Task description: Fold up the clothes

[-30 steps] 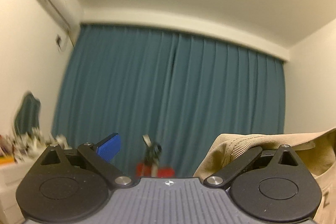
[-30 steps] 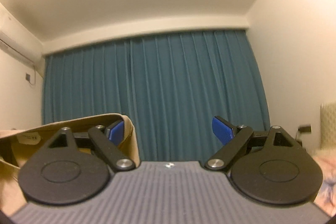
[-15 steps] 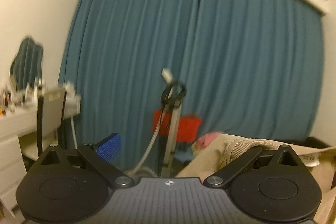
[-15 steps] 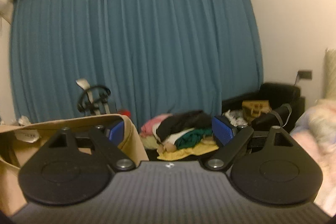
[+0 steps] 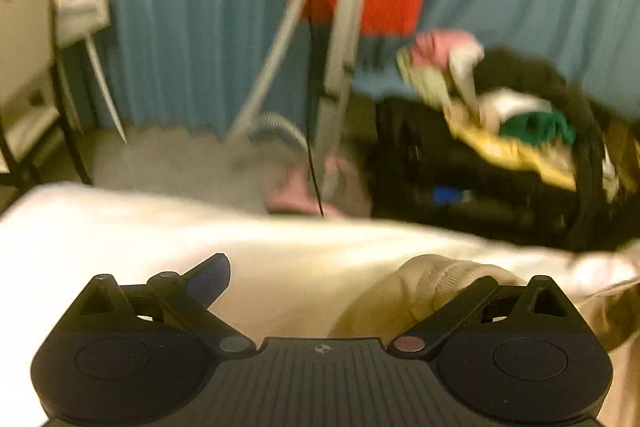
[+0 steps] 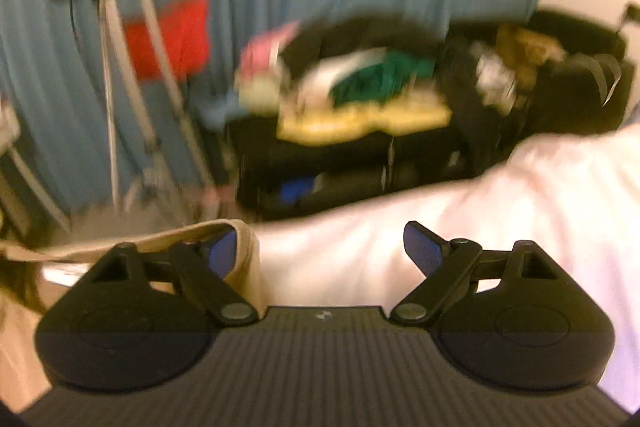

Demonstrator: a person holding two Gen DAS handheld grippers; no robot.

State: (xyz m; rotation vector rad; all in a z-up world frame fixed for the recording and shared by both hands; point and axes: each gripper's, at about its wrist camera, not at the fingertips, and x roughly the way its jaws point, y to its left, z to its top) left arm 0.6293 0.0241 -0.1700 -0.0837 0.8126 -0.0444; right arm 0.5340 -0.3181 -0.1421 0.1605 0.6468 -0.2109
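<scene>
Now we note both tongs wide apart, each with the beige ribbed-cotton garment [image 5: 436, 287] draped on its inner finger: left gripper [image 5: 344, 279], right gripper [image 6: 320, 247]. Garment spans between them above the white bedsheet [image 6: 520, 195], long axis left-right.

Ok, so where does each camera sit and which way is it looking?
Left wrist: on the left tongs, looking over the white bed towards the blue curtain; tan garment over its right finger.
Right wrist: on the right tongs, same direction; garment over its left finger.
Both share the clothes pile and tripod.
</scene>
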